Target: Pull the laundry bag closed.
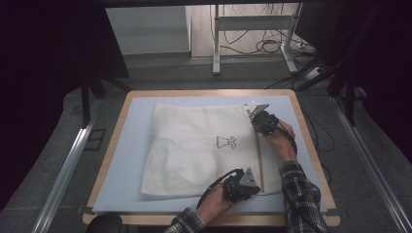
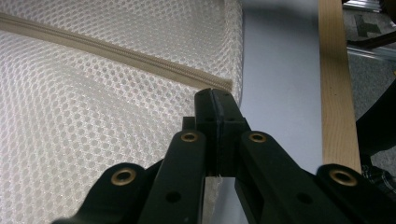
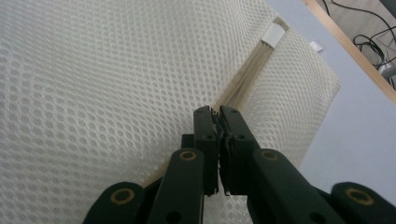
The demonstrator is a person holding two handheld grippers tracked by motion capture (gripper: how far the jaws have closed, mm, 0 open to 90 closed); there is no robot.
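Note:
A white mesh laundry bag with a small red print lies flat on the blue-grey mat. Its beige zipper runs along the bag's right side. My left gripper is at the near end of that zipper, and in the left gripper view its jaws are pressed together on the bag's corner, just past the zipper's end. My right gripper is at the far part of the zipper. There its jaws are closed on what looks like the zipper pull, and the zipper beyond them looks parted.
The mat lies on a table with a wooden rim. Metal rails run along both sides of it. Behind the table stand desk legs with loose cables on the floor. A white label marks the zipper's far end.

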